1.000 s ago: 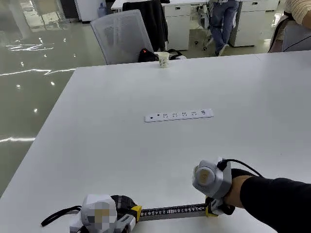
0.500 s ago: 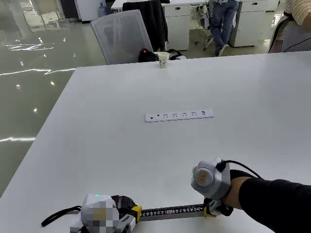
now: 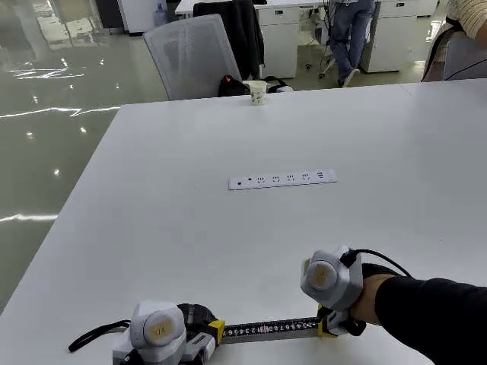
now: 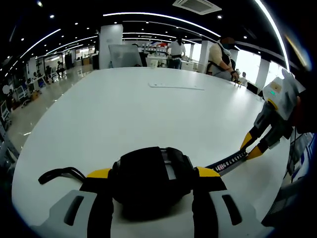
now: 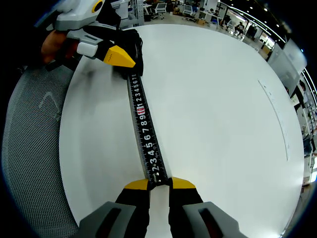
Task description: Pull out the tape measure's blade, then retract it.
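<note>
The black tape measure case [image 4: 151, 178] sits on the white table, clamped between the yellow-tipped fingers of my left gripper [image 3: 199, 336]. Its dark blade [image 5: 144, 134] with white numbers runs flat along the table's near edge, from the case [image 5: 130, 42] to my right gripper [image 5: 159, 185], which is shut on the blade's end. In the head view the blade [image 3: 270, 329] spans between the left gripper and the right gripper [image 3: 331, 327]. From the left gripper view the right gripper [image 4: 255, 144] holds the blade [image 4: 229, 161] at the right. A black wrist strap [image 4: 59, 173] trails from the case.
A white power strip [image 3: 281, 179] lies mid-table. A paper cup [image 3: 258, 93] stands at the far edge, with a grey mesh chair [image 3: 194, 53] behind it. A person [image 3: 346, 34] stands by desks at the back. Glossy floor lies left of the table.
The right gripper has shifted slightly left, towards the case, with the blade's end, so the exposed blade is a little shorter. The left gripper and case stay put.
</note>
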{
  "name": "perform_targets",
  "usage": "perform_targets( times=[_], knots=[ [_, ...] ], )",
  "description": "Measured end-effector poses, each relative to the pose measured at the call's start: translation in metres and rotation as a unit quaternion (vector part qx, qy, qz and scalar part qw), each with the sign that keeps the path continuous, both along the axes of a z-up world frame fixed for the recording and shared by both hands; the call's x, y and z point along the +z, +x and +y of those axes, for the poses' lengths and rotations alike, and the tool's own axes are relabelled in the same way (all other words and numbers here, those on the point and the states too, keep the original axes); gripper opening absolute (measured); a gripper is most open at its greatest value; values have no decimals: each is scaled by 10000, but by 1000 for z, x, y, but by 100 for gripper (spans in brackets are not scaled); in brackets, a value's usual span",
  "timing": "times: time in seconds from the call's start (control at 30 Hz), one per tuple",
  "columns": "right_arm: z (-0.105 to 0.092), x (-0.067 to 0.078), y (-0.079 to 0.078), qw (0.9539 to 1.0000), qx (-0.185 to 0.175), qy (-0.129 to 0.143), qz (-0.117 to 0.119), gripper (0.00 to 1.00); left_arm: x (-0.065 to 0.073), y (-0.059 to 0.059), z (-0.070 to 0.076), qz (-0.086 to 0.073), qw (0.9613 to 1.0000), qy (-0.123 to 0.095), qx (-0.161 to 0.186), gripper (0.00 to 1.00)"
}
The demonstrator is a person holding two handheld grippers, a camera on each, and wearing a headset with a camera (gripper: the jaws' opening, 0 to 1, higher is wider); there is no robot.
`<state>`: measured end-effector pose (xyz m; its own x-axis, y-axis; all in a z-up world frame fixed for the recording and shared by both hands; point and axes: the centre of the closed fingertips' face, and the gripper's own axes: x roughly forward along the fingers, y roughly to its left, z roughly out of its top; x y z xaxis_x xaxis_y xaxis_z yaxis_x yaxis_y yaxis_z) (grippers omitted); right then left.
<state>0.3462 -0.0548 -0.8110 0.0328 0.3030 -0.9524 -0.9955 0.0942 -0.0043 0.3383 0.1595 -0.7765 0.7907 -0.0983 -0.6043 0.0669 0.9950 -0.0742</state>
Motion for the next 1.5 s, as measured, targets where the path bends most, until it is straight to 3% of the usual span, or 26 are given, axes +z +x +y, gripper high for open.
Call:
perform_targets(
  times=[0.33,1.5],
  knots=[
    [4,0,0,10000,-20,50,13,11,-1,0,1,120,9999,-62,20,59],
    [18,0,-2,9998,124,164,9,11,1,-2,1,203,9993,-314,-9,59]
  ],
)
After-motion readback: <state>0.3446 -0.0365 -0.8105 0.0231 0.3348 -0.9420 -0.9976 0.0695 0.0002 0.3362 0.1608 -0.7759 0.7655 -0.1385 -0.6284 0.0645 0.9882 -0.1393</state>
